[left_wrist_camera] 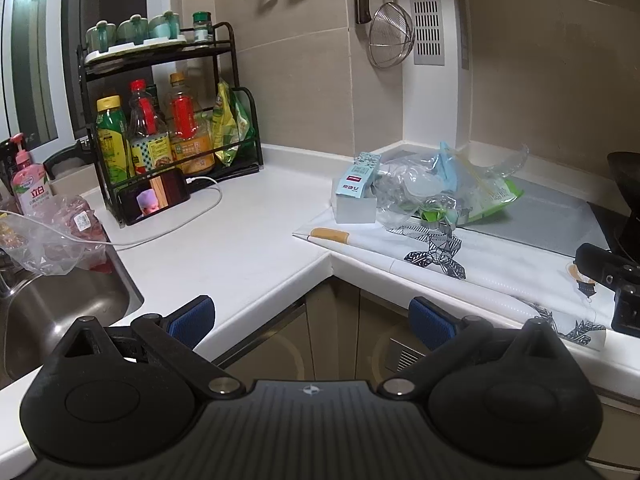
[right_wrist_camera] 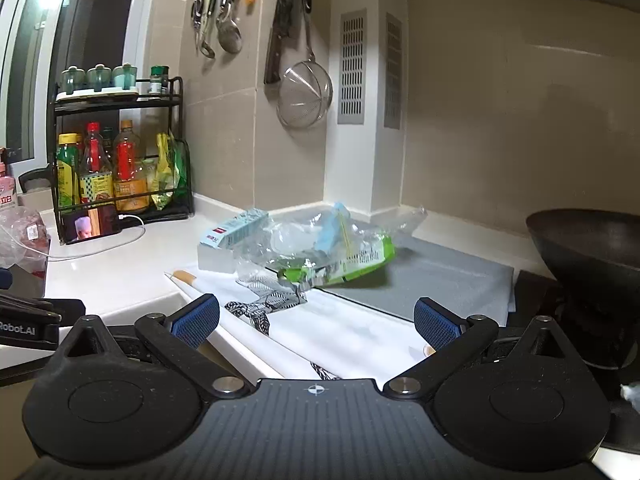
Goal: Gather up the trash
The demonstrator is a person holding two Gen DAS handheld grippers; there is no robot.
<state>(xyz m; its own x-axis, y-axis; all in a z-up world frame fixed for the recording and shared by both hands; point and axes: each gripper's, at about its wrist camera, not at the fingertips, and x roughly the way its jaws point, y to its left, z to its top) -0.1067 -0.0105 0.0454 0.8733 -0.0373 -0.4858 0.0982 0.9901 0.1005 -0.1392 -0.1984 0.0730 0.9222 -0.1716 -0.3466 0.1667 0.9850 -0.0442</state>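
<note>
Trash pile sits in the counter corner by the white wall column: clear crumpled plastic wrap (right_wrist_camera: 304, 240) on top, a green snack bag (right_wrist_camera: 360, 264) under it, a light-blue carton (right_wrist_camera: 236, 232) leaning on a small white box (right_wrist_camera: 216, 260) at the pile's left edge. All of it rests partly on a patterned mat (right_wrist_camera: 280, 312) and a grey mat (right_wrist_camera: 440, 280). Nothing looks collected yet, and no bin or bag for it is in view, so I'd judge the task barely begun w/ the whole pile left.

Right gripper (right_wrist_camera: 316, 322) hovers low over the counter edge, aimed at the pile, fingers spread wide, empty, near but not touching. Left gripper (left_wrist_camera: 312, 320) hangs further back off the counter corner, above the cabinet fronts, also wide apart & empty. Wok (right_wrist_camera: 588, 248) stands to the right, spice rack (right_wrist_camera: 120, 160) well off left.
</note>
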